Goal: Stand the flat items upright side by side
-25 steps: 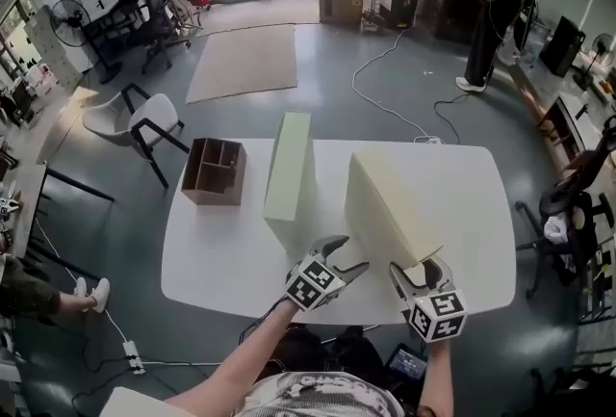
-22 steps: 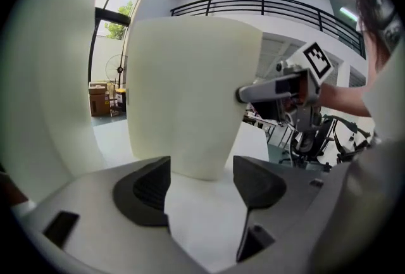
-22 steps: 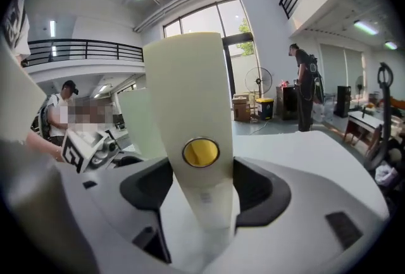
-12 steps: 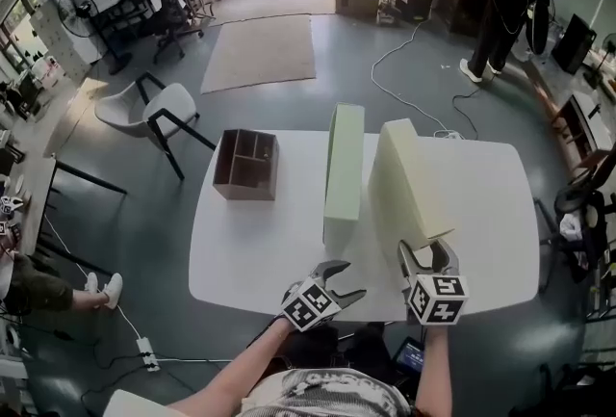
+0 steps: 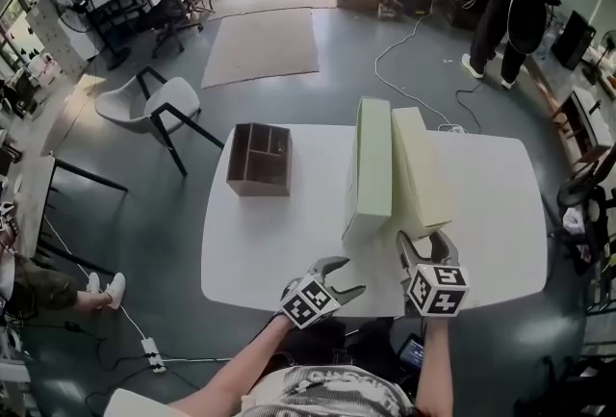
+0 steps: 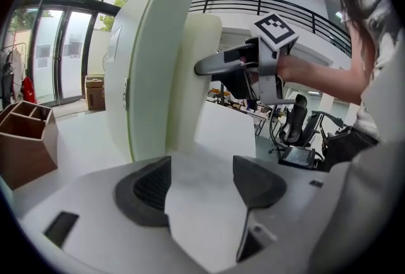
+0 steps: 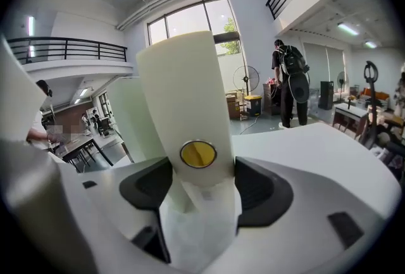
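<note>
Table: green box and cream box both stood on edge, side by side near the middle. I could not tell whether their faces touched. My right gripper pinched the cream box's near end, a pad on each face. My left gripper was spread with nothing between its jaws, just short of the green box. A wooden organizer sat apart, to the left.
</note>
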A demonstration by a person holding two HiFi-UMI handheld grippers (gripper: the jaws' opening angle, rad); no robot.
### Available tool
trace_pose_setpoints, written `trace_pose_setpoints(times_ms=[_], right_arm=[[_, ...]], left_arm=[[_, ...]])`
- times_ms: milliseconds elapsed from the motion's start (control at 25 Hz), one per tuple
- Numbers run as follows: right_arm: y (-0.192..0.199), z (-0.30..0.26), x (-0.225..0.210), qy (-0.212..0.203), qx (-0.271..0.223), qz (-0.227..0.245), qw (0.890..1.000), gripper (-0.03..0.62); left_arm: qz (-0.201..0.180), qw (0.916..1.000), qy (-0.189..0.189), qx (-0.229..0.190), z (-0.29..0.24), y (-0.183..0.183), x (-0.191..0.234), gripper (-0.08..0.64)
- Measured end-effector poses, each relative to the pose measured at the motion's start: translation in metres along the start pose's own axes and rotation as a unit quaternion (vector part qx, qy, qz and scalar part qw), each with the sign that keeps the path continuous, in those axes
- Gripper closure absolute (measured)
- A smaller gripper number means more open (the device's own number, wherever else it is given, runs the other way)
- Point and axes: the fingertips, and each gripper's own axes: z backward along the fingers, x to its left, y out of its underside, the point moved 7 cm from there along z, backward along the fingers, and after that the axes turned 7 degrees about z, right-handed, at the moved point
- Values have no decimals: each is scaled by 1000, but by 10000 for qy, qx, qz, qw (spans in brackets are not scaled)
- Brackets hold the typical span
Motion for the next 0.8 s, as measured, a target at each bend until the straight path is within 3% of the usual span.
trace_pose_setpoints(times_ms=[280,480,800], right_arm=[[0,-2,14,-77,-48,-188,9998,279],[0,5,23,-390,-92,-268,9988,292],[2,6,32,-523,-122,-42,9986,318]], left_arm=[[9,10000,10,-85,5,-1,3,258],[-7,10000,12,-86,7,-3,1,258],[-59,9999,35,-84,4,-5,1,258]])
